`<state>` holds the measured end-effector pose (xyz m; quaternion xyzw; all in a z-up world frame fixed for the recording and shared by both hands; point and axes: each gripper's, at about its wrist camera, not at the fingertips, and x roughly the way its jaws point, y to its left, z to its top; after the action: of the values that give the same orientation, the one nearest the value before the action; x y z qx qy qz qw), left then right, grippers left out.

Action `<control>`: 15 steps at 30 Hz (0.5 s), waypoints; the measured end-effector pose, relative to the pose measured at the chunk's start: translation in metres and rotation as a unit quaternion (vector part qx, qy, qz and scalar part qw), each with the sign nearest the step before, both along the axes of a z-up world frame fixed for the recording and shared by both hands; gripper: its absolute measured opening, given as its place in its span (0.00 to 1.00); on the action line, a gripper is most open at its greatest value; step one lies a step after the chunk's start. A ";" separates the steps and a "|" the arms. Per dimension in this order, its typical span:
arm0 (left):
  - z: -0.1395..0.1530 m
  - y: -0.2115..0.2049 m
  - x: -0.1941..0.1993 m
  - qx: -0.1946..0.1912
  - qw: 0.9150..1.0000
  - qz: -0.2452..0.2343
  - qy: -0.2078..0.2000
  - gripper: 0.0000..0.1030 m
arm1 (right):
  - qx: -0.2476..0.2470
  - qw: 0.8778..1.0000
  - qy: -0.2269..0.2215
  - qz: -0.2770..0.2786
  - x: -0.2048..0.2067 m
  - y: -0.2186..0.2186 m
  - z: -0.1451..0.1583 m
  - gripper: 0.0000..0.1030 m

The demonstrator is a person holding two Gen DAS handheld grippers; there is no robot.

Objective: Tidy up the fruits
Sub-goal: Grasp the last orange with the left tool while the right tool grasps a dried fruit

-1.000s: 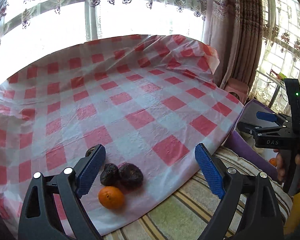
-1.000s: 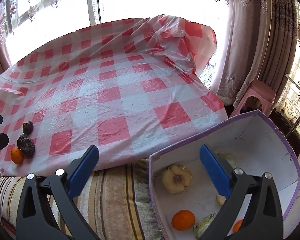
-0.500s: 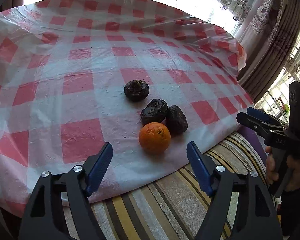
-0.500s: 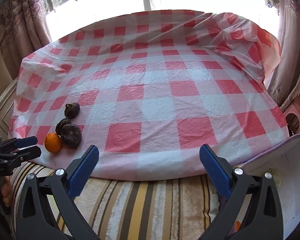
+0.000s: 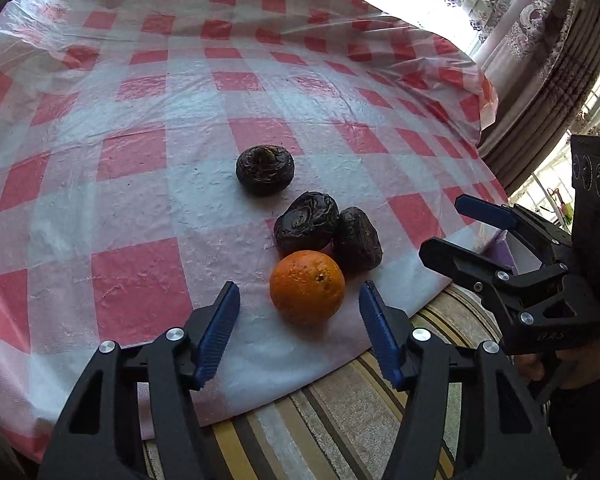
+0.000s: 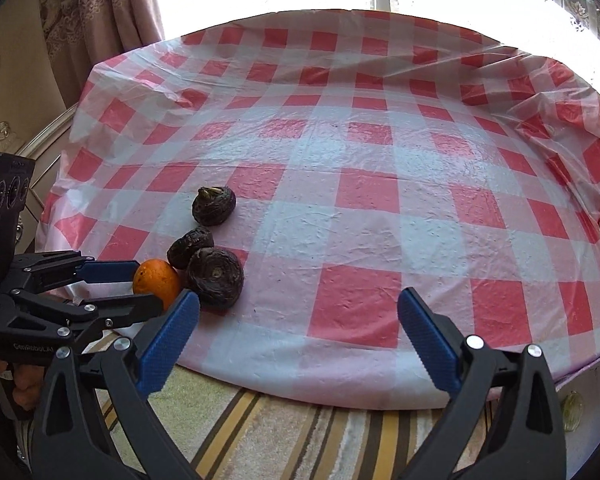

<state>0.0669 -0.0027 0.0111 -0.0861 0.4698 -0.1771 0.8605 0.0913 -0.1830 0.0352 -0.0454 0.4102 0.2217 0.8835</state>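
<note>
Orange, round and pebbly-skinned, the fruit [image 5: 307,287] sits just ahead of the left gripper [image 5: 299,328], between its ribbed blue pads, untouched; the jaws have just been narrowing. Picking it up looks under way: next, close gently. Three dark wrinkled fruits [image 5: 306,227] lie just beyond on crinkly checked plastic cloth [image 5: 140,184]. The right gripper [image 6: 299,342] hovers wide, empty.

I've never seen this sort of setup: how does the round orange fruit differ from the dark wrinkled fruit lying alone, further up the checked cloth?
The round orange fruit is bright and smooth-skinned; the lone dark wrinkled fruit is near-black, ridged and flatter. The orange one sits by the cloth's near edge, close against two more dark fruits, just ahead of the left gripper, whose jaws have been closing but don't touch it. The lone one lies apart. Both rest on the red-and-white checked cloth.
</note>
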 end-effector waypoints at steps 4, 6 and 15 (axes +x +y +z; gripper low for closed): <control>-0.001 -0.005 -0.001 0.007 1.000 -0.015 -0.004 0.35 | -0.005 1.000 0.003 0.013 0.003 0.009 -0.003 0.93; 0.000 -0.006 -0.003 0.013 1.000 -0.015 -0.009 0.35 | -0.010 1.000 0.003 0.023 0.004 0.013 -0.004 0.91; 0.004 0.018 -0.005 0.011 0.998 0.059 -0.023 0.34 | -0.024 0.998 0.010 0.063 0.009 0.038 -0.010 0.81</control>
<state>0.0616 0.0155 0.0155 -0.1000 0.4458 -0.1228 0.8810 0.1007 -0.1453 0.0248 -0.0903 0.4206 0.2673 0.8623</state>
